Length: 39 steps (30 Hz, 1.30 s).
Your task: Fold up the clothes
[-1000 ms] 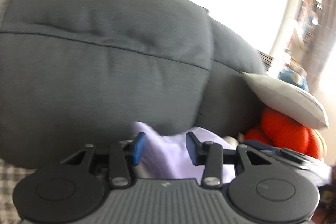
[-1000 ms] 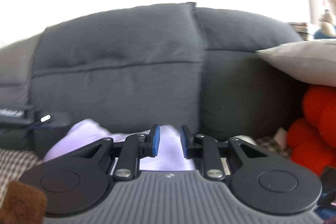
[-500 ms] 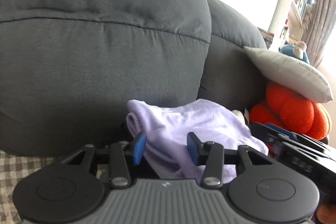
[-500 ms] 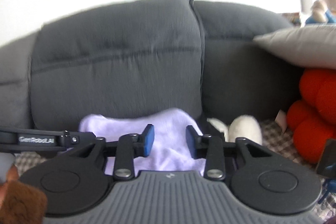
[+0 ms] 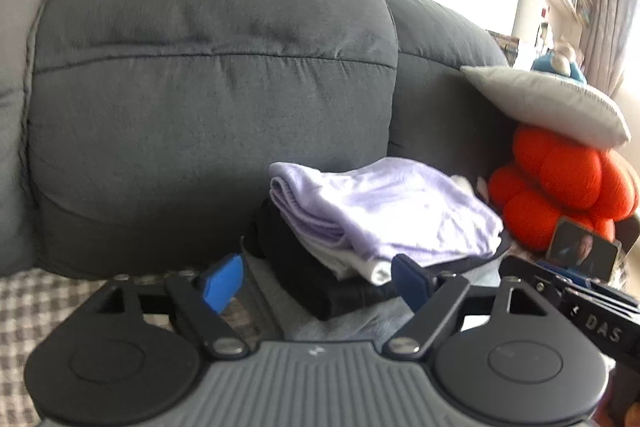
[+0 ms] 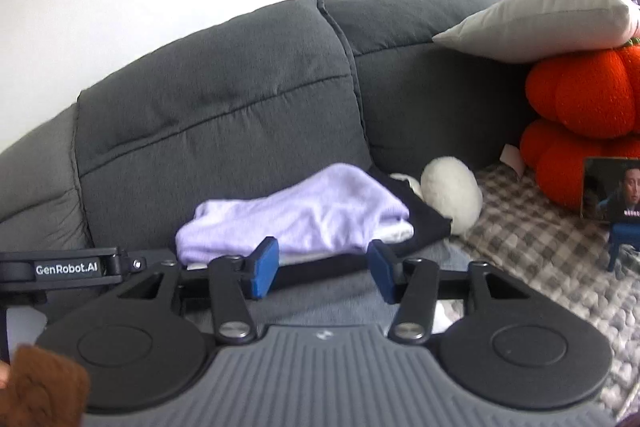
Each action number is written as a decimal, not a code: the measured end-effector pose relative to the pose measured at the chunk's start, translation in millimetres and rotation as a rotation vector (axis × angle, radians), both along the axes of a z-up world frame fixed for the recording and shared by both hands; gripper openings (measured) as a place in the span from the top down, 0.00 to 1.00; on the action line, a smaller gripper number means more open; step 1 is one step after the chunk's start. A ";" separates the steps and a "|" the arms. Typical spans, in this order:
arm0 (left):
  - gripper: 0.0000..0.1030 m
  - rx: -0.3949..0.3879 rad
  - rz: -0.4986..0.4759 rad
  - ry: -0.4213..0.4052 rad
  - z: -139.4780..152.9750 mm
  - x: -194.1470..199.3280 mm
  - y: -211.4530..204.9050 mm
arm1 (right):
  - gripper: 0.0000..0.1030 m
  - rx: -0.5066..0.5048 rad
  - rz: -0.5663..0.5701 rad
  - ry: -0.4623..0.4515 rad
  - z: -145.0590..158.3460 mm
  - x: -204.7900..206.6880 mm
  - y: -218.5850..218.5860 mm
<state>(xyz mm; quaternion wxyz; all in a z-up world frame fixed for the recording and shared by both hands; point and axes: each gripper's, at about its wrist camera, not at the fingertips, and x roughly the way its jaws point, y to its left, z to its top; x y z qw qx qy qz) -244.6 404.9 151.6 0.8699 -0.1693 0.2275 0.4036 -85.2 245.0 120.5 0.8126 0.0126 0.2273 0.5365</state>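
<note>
Here the lilac garment (image 5: 394,215) lies folded on top of a stack of clothes, above a white piece (image 5: 372,269) and a black piece (image 5: 320,287), on the seat of the grey sofa (image 5: 208,107). The left gripper (image 5: 316,285) is just in front of the stack; its jaws are opening and nothing is pinched between them. The right gripper (image 6: 322,267) is also near the stack, its jaws opening and free of the cloth. An orange cushion (image 6: 580,99) sits at the right under a grey pillow (image 6: 540,23).
</note>
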 end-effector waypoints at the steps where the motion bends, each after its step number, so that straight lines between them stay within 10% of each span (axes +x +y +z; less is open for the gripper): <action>1: 0.19 0.001 0.008 0.011 -1.4 0.2 -1.2 | 0.41 -0.006 0.006 -0.009 -1.6 -2.4 -1.4; 26: 0.02 0.049 0.074 0.130 2.6 1.0 -33.0 | 0.01 0.030 0.040 -0.029 -5.5 -11.5 -16.7; 39: 0.01 0.055 0.089 0.175 -5.0 7.0 -32.2 | 0.00 0.002 0.035 -0.014 -9.6 -8.9 -11.4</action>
